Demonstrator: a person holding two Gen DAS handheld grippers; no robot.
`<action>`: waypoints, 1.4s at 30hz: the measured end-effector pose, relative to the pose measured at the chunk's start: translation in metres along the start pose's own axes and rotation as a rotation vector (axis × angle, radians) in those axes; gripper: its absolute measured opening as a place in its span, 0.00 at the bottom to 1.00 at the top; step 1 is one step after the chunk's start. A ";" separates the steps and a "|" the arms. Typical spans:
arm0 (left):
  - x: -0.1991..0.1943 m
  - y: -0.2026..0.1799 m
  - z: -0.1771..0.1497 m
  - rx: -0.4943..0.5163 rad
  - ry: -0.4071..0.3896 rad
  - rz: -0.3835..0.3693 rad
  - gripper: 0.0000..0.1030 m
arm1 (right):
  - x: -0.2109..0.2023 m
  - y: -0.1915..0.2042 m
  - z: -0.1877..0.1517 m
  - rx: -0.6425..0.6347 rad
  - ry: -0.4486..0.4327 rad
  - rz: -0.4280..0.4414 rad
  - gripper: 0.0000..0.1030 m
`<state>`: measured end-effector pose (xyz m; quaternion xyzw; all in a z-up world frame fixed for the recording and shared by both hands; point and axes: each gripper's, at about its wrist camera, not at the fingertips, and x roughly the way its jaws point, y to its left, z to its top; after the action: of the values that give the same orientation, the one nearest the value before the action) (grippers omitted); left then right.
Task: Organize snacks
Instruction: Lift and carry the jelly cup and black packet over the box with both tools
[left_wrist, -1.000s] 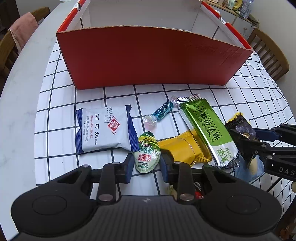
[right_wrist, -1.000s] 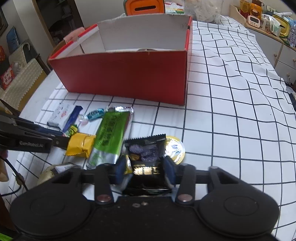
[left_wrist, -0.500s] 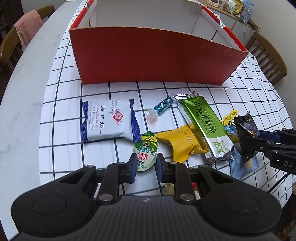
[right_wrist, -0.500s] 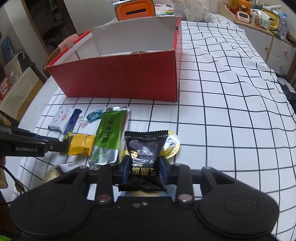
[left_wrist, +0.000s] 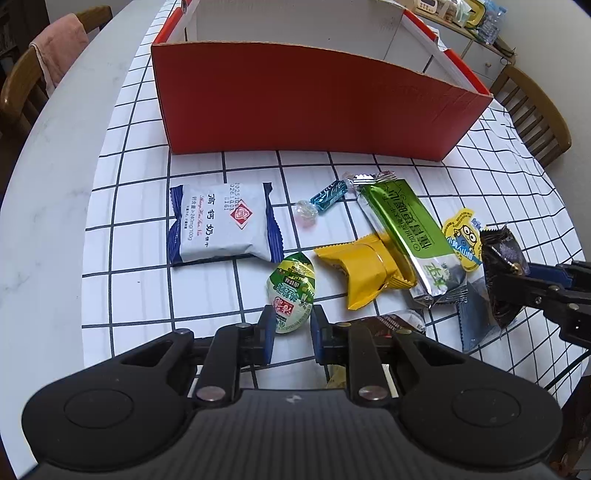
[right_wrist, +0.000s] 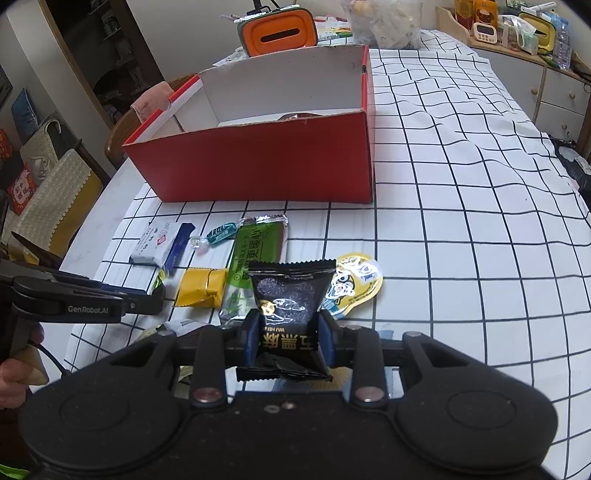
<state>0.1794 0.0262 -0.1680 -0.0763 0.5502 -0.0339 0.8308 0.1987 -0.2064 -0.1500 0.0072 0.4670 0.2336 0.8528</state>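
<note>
A red cardboard box (left_wrist: 306, 107), open on top, stands at the far side of the table; it also shows in the right wrist view (right_wrist: 266, 166). My left gripper (left_wrist: 291, 328) is shut on a green jelly cup (left_wrist: 291, 291) and holds it above the cloth. My right gripper (right_wrist: 288, 332) is shut on a black sesame snack packet (right_wrist: 288, 299), lifted off the table. Loose on the cloth lie a white-and-blue milk biscuit pack (left_wrist: 221, 225), a blue candy (left_wrist: 327, 195), a green bar (left_wrist: 402, 229), a yellow packet (left_wrist: 365, 269) and a yellow minion jelly (left_wrist: 461, 240).
The table has a white checked cloth (right_wrist: 461, 221). Wooden chairs (left_wrist: 535, 110) stand around it. An orange box (right_wrist: 277, 31) and clutter sit behind the red box. More wrappers (left_wrist: 399, 321) lie near the front edge. Something brown lies inside the red box (right_wrist: 299, 116).
My left gripper has closed on the green jelly cup and lifted it back. My right gripper has closed on the black packet and raised it off the minion jelly.
</note>
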 end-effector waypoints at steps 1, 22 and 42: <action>0.000 0.000 0.000 0.003 0.000 0.002 0.19 | 0.000 0.000 -0.001 0.003 0.001 0.001 0.31; 0.018 -0.006 0.018 0.052 -0.007 0.035 0.39 | 0.000 -0.007 -0.002 0.031 0.011 0.012 0.31; -0.013 -0.001 0.011 0.031 -0.043 0.032 0.34 | -0.011 -0.001 0.007 0.015 -0.023 0.009 0.31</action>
<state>0.1849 0.0276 -0.1521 -0.0555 0.5327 -0.0274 0.8440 0.1999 -0.2105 -0.1382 0.0185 0.4590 0.2336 0.8570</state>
